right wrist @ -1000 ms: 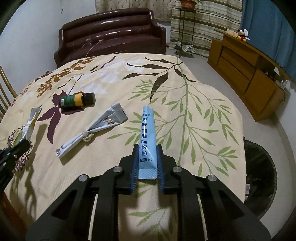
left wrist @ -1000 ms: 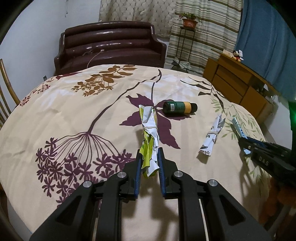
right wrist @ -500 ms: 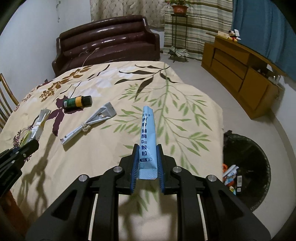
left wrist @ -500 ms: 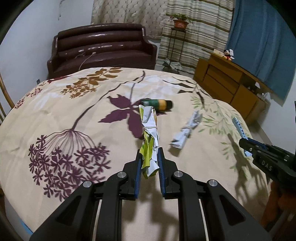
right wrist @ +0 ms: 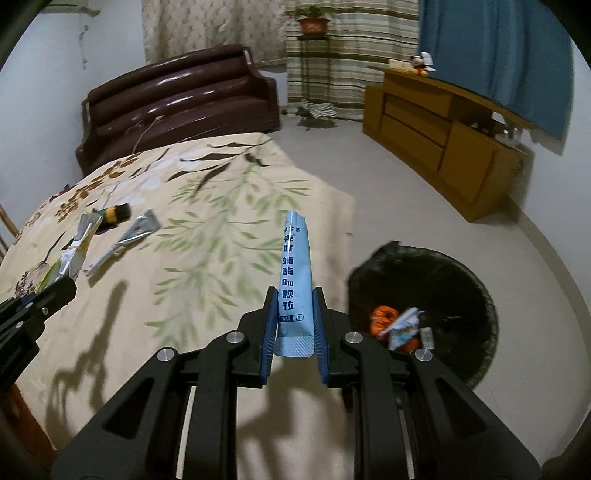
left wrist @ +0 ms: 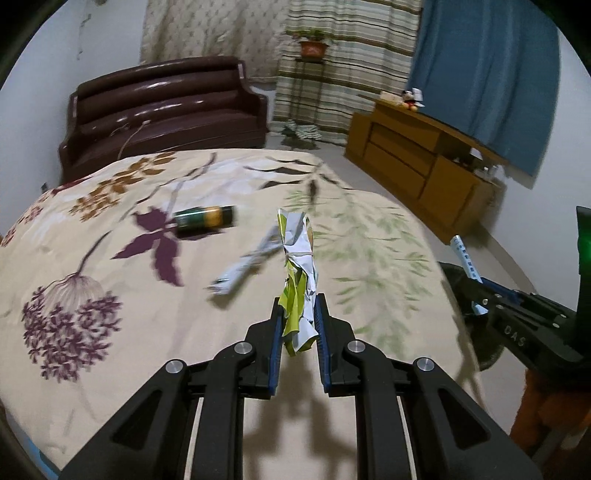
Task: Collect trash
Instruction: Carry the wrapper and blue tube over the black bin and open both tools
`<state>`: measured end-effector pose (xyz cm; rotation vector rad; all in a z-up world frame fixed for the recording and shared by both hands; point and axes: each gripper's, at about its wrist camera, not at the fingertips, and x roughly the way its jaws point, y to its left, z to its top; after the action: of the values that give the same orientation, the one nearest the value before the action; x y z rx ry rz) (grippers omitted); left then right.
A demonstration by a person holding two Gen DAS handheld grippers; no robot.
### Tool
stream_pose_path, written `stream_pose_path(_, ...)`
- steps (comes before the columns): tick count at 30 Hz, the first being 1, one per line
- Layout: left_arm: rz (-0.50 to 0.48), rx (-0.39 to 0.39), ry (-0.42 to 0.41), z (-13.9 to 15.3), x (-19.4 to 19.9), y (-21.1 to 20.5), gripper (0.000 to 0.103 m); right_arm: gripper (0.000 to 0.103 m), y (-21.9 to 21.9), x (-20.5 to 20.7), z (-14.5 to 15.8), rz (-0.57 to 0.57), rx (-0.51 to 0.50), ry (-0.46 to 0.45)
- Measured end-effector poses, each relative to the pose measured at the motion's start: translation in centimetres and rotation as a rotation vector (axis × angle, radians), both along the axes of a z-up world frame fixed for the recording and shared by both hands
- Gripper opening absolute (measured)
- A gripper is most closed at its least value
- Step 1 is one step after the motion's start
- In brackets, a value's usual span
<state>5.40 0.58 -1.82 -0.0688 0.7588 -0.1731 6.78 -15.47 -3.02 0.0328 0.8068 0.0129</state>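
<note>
My left gripper [left wrist: 298,325] is shut on a crumpled green-and-white wrapper [left wrist: 297,266] tied with a band, held above the floral tablecloth [left wrist: 110,258]. My right gripper [right wrist: 294,325] is shut on a light blue sachet [right wrist: 294,273] with dark printed characters, held over the table's right edge. A black trash bin [right wrist: 454,280] stands on the floor just right of it, with an orange item and wrappers inside. On the cloth lie a silver wrapper [left wrist: 245,264] and a small dark green bottle [left wrist: 205,218] on its side. The right gripper [left wrist: 480,295] with its sachet also shows at the left view's right edge.
A dark brown sofa [right wrist: 177,99] stands behind the table. A wooden cabinet [right wrist: 443,140] lines the right wall under a blue curtain. A potted plant [right wrist: 313,22] on a stand sits by striped curtains. Bare floor [right wrist: 369,177] lies between table, bin and cabinet.
Both grippers have swung to the right with their wrappers still held. The trash bin has come fully into the right wrist view, and the bottle and silver wrapper have slid left.
</note>
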Motion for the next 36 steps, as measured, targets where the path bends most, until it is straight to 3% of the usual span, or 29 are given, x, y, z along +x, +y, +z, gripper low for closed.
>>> stream_pose_path(16,-0.210,0.043,-0.011,-0.7,1.2,-12.5,0.017,0.018,-10.3,-1.7,-0.9,-0.182,0.010,-0.008)
stream_pose_path(36,-0.265,0.099,-0.012,-2.2,4.1,-19.4,0.017,0.018,-15.1,-0.4,-2.5,-0.257,0.020,-0.005)
